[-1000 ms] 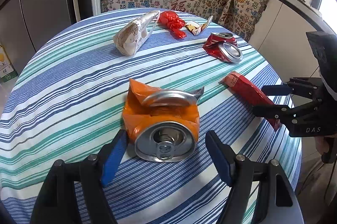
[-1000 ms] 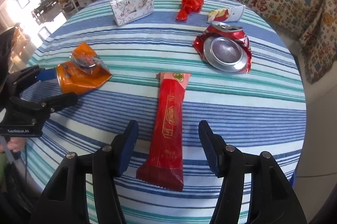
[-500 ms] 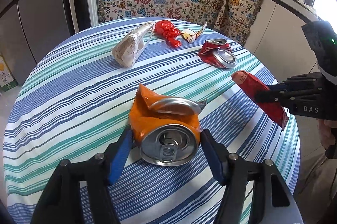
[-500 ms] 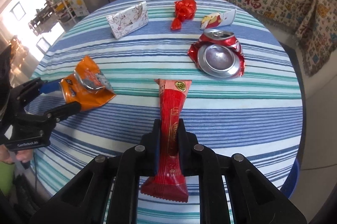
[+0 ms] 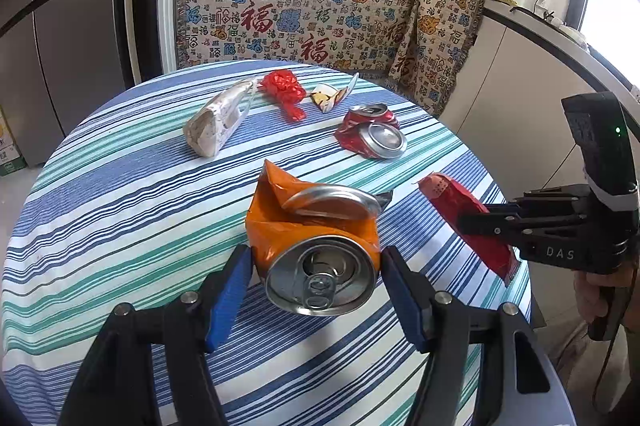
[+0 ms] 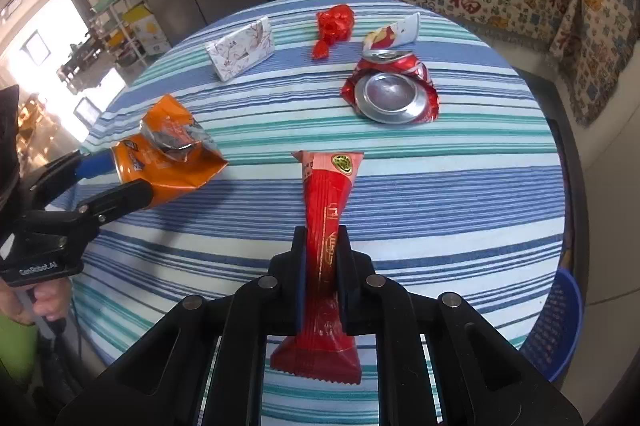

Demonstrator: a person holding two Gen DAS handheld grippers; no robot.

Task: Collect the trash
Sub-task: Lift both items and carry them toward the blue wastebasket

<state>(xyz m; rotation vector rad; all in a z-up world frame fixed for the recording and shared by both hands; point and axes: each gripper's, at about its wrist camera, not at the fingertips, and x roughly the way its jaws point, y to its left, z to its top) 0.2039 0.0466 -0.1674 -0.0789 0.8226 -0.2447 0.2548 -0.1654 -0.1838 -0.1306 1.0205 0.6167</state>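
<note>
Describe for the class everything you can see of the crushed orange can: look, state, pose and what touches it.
The crushed orange can is thin, shiny metal, its orange wall crumpled and torn, with silver ends. It lies on its side, pull-tab top facing the left wrist camera. The left gripper clamps it, blue pads pressing both sides. It seems raised slightly off the striped tablecloth, though contact is hard to judge.

So a second ago both of my grippers were sitting open around their targets, and now the left gripper (image 5: pixel 316 290) has clamped the crushed orange can (image 5: pixel 314 238) and picked it up off the counter (image 5: pixel 120 210). The right gripper (image 6: pixel 322 282) went from wide open to pinched on the red wrapper (image 6: pixel 326 226), which is lifted too, far end in the air.
</note>
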